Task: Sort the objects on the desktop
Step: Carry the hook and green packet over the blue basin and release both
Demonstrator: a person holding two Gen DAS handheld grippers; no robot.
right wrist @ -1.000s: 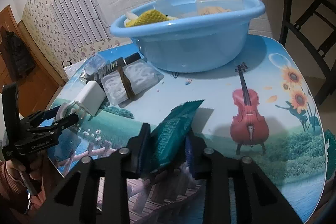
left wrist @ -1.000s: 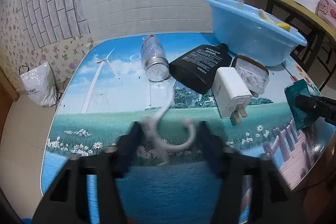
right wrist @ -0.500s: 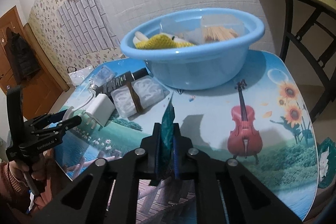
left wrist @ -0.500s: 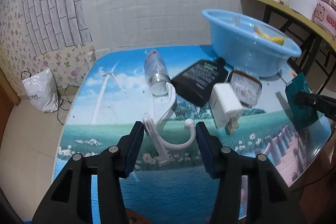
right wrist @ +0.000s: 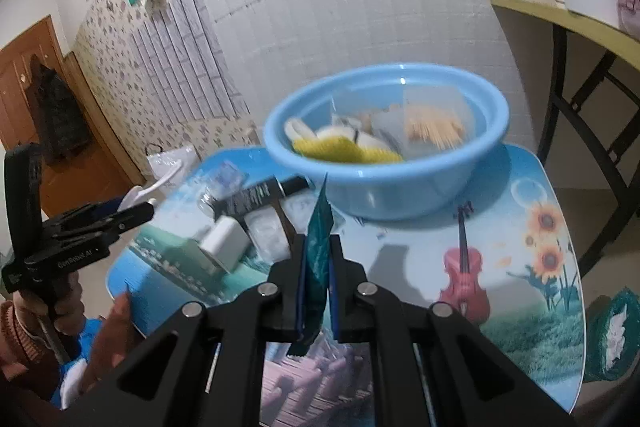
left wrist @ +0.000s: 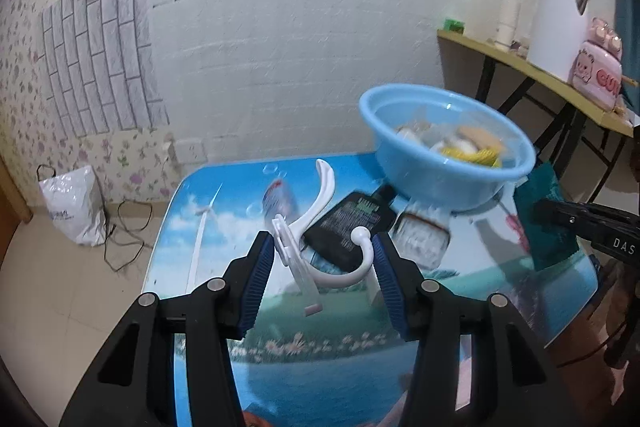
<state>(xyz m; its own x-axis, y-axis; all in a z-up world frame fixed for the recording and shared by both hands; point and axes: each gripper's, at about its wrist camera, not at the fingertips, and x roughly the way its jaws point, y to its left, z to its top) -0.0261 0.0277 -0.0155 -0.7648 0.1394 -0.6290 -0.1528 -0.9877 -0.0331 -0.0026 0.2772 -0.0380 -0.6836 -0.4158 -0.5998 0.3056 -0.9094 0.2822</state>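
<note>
Item: white plastic hook (left wrist: 320,227), carried by the left gripper (left wrist: 324,267); jaws set fairly wide, one blue pad against the hook's flat backing plate, the other against the ball-tipped curl, so the piece is spanned across its width and held clear above the table (left wrist: 192,227). Its long axis runs up and away from the jaws, the tapered upper arm pointing toward the table's far edge. Item: teal foil sachet (right wrist: 318,259), carried by the right gripper (right wrist: 318,291); jaws nearly closed, pinching the sachet edge-on, its long axis upright and tip leaning toward the basin. Receptacle: blue basin (right wrist: 400,195), standing at the table's far right corner and already containing a yellow knitted piece, a clear box of toothpicks and other small things. Governing relation: the basin lies straight ahead of the right gripper and just beyond the sachet's tip, whereas from the left gripper it lies ahead and off to the right, with the black tube (left wrist: 352,223) and banded clear packet (left wrist: 420,239) between. The right hand is judged nearer and likely to deliver first; the hook needs a rightward carry over those things. Remaining on the table near the basin: clear bottle (left wrist: 278,203), white charger plug (right wrist: 224,243).
</note>
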